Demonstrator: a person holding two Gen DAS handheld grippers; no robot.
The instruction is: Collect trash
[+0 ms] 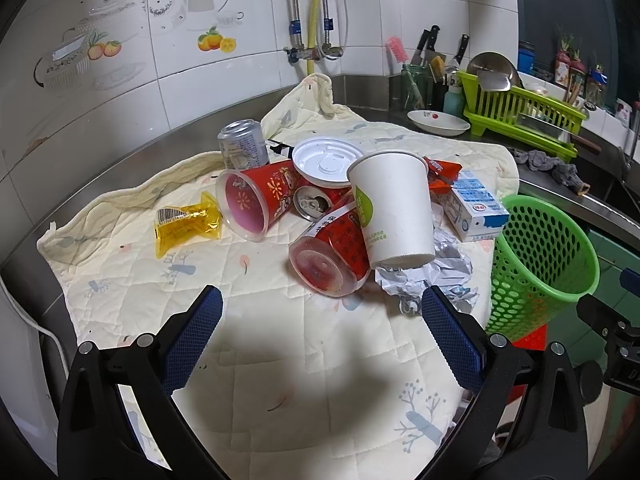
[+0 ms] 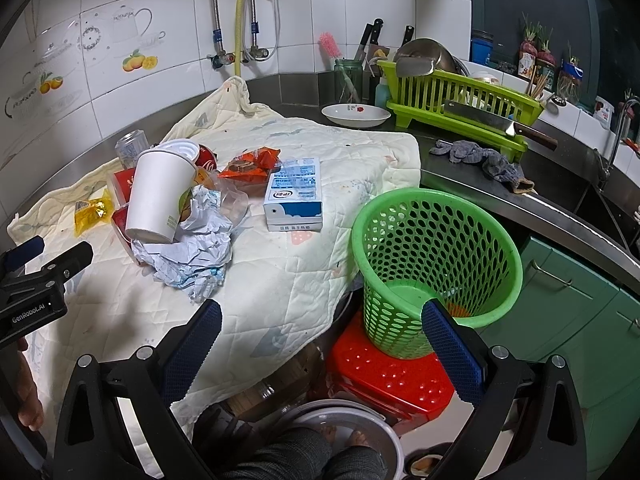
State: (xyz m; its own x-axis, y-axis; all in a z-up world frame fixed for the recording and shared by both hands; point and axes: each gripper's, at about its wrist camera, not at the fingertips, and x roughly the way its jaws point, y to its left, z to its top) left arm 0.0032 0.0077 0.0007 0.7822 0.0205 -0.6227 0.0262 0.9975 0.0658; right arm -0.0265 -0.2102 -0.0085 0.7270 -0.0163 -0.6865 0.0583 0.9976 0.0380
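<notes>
Nearest the left wrist camera, the left gripper [image 1: 322,308] hangs with its blue-padded fingers spread wide and nothing between them, above a pale quilted cloth [image 1: 280,360] laid over the steel counter. The right gripper [image 2: 322,322] is likewise spread and empty; its left finger sits over the cloth's hanging edge, its right finger in front of the green perforated plastic basket [image 2: 436,240], which stands off the counter on a red plastic stool [image 2: 392,376] (the stool's legs are cut off below).

Just past the left gripper lies the trash heap: crumpled silvery-white paper [image 1: 436,276], partly under an upside-down white paper cup [image 1: 394,208] that leans on a clear red-labelled plastic cup [image 1: 332,252] lying on its side. Behind it a second red printed cup [image 1: 256,200] lies open toward the camera, with a drink can's top [image 1: 312,202] wedged between; its body is hidden. A yellow crinkled wrapper [image 1: 186,224] lies apart on the left; a blue-and-white milk carton [image 1: 476,208] lies right of the heap, near the basket.

Farther back are a white round plastic lid [image 1: 326,160], an orange snack wrapper [image 2: 250,164] mostly hidden from the left camera, and a silver can [image 1: 244,144]. Its print is illegible.
</notes>
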